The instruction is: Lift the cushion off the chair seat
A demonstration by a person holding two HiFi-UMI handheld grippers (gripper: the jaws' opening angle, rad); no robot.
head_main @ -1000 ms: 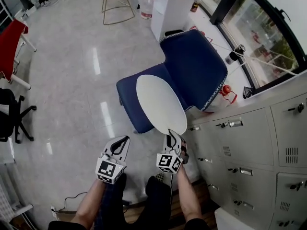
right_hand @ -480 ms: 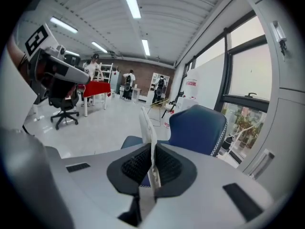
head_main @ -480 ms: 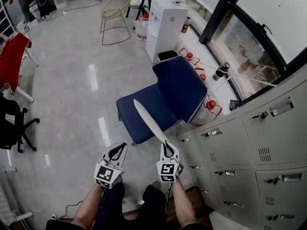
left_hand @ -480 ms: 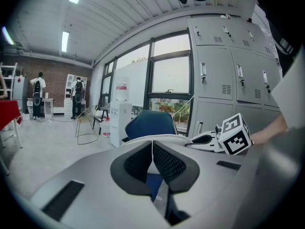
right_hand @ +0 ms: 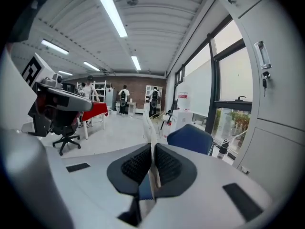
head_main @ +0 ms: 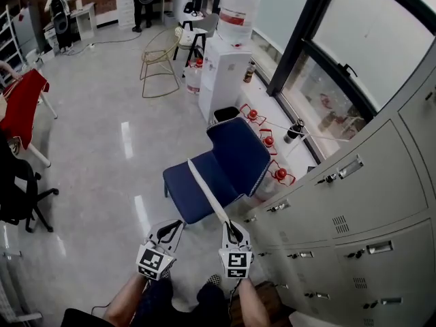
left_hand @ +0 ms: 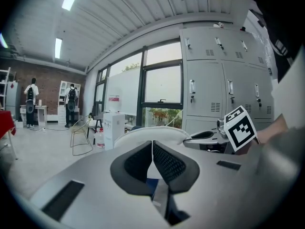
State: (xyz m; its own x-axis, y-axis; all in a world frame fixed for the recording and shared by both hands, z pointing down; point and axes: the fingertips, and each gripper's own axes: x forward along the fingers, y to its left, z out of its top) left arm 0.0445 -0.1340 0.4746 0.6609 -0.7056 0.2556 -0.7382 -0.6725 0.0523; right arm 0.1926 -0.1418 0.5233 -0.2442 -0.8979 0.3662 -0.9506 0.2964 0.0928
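The white cushion [head_main: 208, 191] hangs edge-on as a thin strip above the blue chair [head_main: 240, 154], clear of its seat. My right gripper [head_main: 231, 231] is shut on the cushion's near edge; in the right gripper view the cushion [right_hand: 148, 126] stands upright between the closed pads, with the chair [right_hand: 190, 136] behind it. My left gripper [head_main: 172, 229] floats beside it, to the left, shut with nothing in it. In the left gripper view the jaws [left_hand: 152, 146] meet tip to tip, and the cushion [left_hand: 143, 133] curves just behind them.
Grey lockers [head_main: 354, 251] line the right side. A water dispenser [head_main: 228, 39] and red canisters [head_main: 272, 142] stand behind the chair by the window. A black office chair [head_main: 20, 189], a red table [head_main: 20, 101] and a gold wire stool [head_main: 160, 67] are at left.
Both grippers have risen. The cushion has come up off the seat and turned from showing its broad white face to edge-on. The left gripper stayed shut.
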